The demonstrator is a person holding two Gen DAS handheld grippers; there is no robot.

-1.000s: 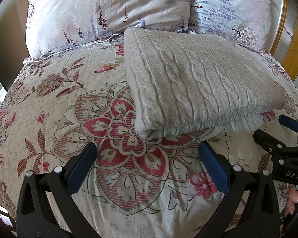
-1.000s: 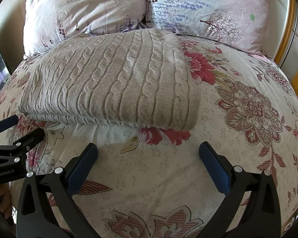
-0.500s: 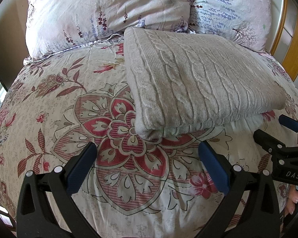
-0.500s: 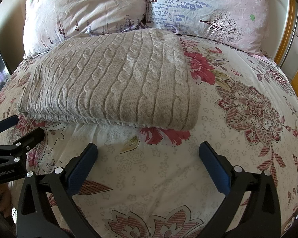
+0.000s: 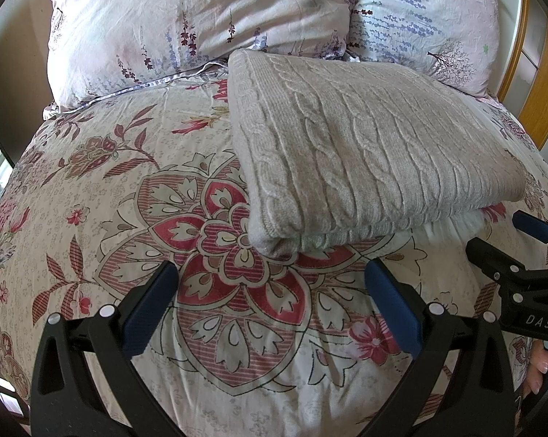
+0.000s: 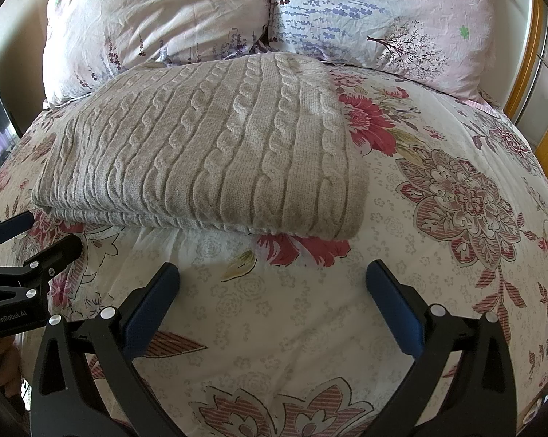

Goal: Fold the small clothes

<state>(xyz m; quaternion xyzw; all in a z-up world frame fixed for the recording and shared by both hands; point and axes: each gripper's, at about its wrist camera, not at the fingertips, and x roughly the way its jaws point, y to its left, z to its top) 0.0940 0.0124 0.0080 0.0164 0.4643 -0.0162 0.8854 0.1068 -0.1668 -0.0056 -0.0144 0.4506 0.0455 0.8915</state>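
A beige cable-knit sweater (image 5: 365, 153) lies folded into a thick rectangle on the floral bedspread (image 5: 128, 189); it also shows in the right wrist view (image 6: 208, 160). My left gripper (image 5: 270, 291) is open and empty, held just short of the sweater's near left corner. My right gripper (image 6: 272, 291) is open and empty, a little in front of the sweater's near right edge. The right gripper shows at the right edge of the left wrist view (image 5: 507, 251), and the left gripper at the left edge of the right wrist view (image 6: 37, 240).
Two floral pillows (image 6: 157, 18) (image 6: 394, 18) stand against the headboard behind the sweater. A wooden bed frame (image 5: 539, 83) rises at the right. The bedspread (image 6: 456, 189) lies flat to the right of the sweater.
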